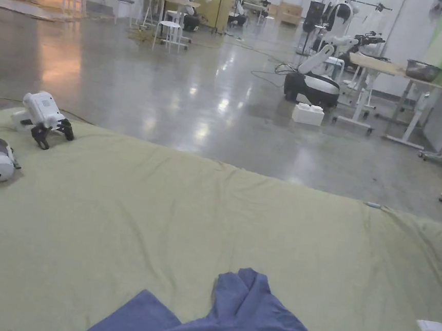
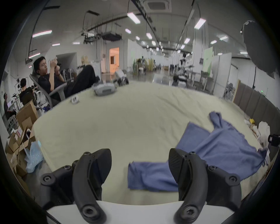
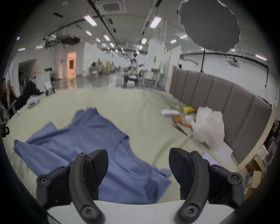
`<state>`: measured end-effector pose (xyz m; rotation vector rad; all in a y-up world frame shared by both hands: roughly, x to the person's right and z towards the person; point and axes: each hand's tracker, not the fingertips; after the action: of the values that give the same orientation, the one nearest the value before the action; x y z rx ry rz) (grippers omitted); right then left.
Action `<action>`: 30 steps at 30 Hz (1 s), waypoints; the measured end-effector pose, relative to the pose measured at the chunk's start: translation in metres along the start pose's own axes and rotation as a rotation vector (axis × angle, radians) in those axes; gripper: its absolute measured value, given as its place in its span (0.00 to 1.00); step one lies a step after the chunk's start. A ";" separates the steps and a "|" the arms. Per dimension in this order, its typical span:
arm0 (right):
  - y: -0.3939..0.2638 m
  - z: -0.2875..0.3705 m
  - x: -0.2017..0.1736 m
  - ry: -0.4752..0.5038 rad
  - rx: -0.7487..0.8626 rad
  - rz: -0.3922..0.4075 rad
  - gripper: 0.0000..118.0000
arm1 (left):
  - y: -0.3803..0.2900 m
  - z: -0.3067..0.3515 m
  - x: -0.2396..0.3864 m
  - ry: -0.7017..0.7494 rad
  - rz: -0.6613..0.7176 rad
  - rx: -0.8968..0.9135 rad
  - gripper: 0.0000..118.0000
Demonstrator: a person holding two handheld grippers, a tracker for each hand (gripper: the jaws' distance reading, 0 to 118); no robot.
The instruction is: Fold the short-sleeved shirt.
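Shirt [image 3: 84,145] lies rumpled, seemingly unfolded, beneath spread left tool [image 2: 140,160] and right tool [image 3: 138,159].

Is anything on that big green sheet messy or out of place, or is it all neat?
The blue shirt is the untidy thing: it lies crumpled and askew on the green sheet, one part bunched up into a peak, another flopped aside. Both grippers, left and right, are open above it. A white plastic bag and small clutter sit by the headboard.

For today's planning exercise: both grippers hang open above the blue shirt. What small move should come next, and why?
Probably lower the left gripper onto the near sleeve and close. The shirt lies rumpled on the bed sheet, and the right gripper grips nothing either.
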<state>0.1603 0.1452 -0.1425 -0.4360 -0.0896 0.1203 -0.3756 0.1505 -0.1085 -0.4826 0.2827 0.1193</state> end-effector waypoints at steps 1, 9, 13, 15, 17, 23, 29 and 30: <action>0.009 0.003 -0.007 0.019 0.029 -0.004 0.73 | 0.008 0.002 0.005 -0.018 -0.004 0.020 0.68; 0.060 0.011 -0.082 0.130 0.218 -0.078 0.31 | 0.063 0.012 0.085 -0.136 -0.085 0.187 0.33; 0.072 0.015 -0.107 0.136 0.292 -0.074 0.06 | 0.059 0.007 0.109 -0.157 -0.138 0.268 0.06; 0.077 0.016 -0.115 0.141 0.307 -0.060 0.00 | 0.055 0.008 0.119 -0.165 -0.142 0.286 0.00; 0.077 0.017 -0.119 0.137 0.333 -0.050 0.00 | 0.055 0.009 0.124 -0.173 -0.143 0.296 0.00; 0.076 0.014 -0.122 0.155 0.337 -0.029 0.00 | 0.045 0.008 0.115 -0.156 -0.143 0.282 0.00; 0.059 -0.001 -0.122 0.167 0.248 -0.005 0.00 | 0.025 -0.027 0.049 -0.071 -0.082 0.053 0.00; 0.055 -0.005 -0.123 0.165 0.220 0.007 0.00 | 0.019 -0.035 0.036 -0.057 -0.076 0.008 0.00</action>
<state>0.0339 0.1765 -0.1779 -0.2249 0.0868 0.0997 -0.3535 0.1528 -0.1571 -0.4808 0.2084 0.0579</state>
